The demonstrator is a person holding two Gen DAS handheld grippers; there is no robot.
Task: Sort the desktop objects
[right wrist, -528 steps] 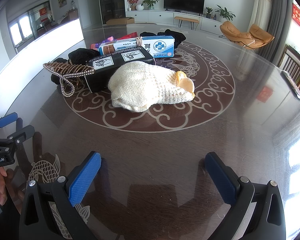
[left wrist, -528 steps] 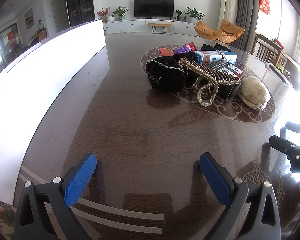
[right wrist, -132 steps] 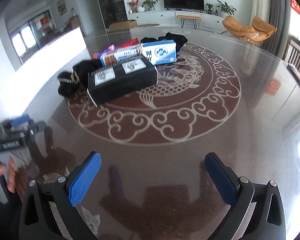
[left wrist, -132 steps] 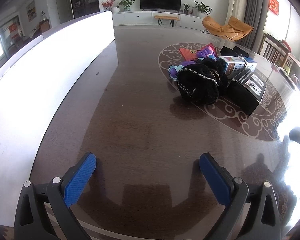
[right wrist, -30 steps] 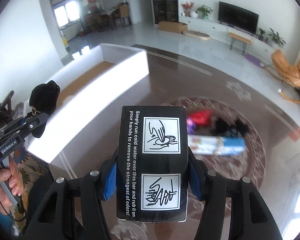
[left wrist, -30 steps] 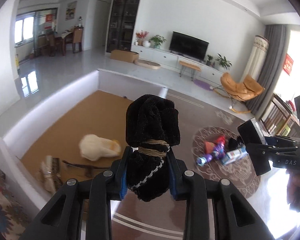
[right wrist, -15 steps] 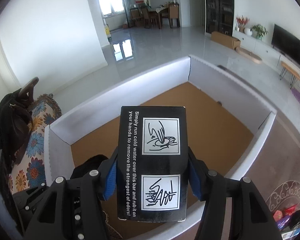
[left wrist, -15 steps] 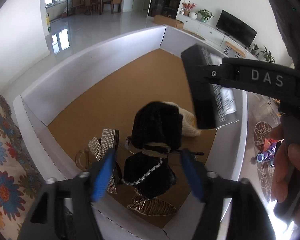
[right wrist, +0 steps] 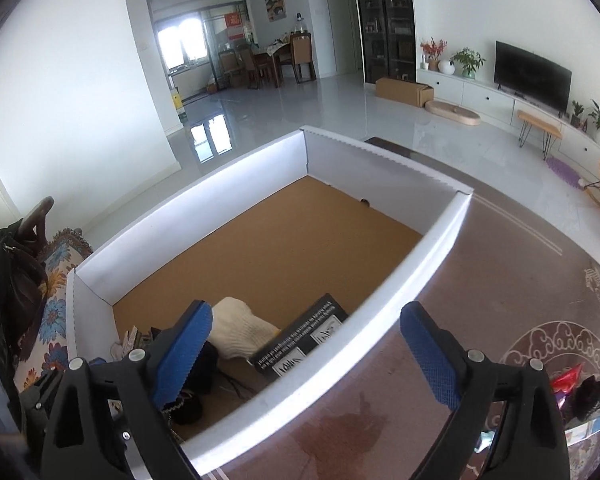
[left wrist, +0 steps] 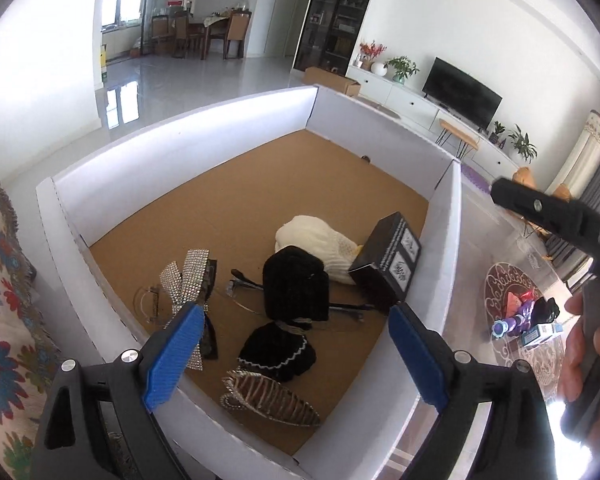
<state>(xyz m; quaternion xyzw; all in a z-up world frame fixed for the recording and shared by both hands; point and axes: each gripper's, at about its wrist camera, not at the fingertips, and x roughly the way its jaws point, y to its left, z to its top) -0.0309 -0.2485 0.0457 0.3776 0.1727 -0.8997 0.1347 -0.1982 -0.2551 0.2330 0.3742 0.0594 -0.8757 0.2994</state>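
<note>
My left gripper (left wrist: 295, 314) hovers over a white-walled box (left wrist: 172, 136) with a brown floor; its jaws are opening and hold nothing. Below it in the box lies a black fuzzy hair piece (left wrist: 294, 292). Beside that are a cream knit hat (left wrist: 316, 240), a tilted black carton (left wrist: 388, 266), a rhinestone bow (left wrist: 186, 280) and a beaded clip (left wrist: 268, 398). My right gripper (right wrist: 304, 316) hangs above the box's near wall (right wrist: 340, 356), jaws opening, empty. The black carton (right wrist: 300, 344) leans inside that wall next to the cream hat (right wrist: 236, 332).
The dark glossy table (right wrist: 500, 280) runs right of the box, with several small items (right wrist: 580, 392) left on its round pattern. A floral cushion (left wrist: 4, 320) and a dark bag (right wrist: 8, 272) sit at the left. A hand (left wrist: 580, 340) holds the right gripper's handle.
The left gripper let go of the black fuzzy piece, which now lies in the box. The right gripper released the black carton, which dropped inside by the cream hat. Both sets of jaws spread wide.
</note>
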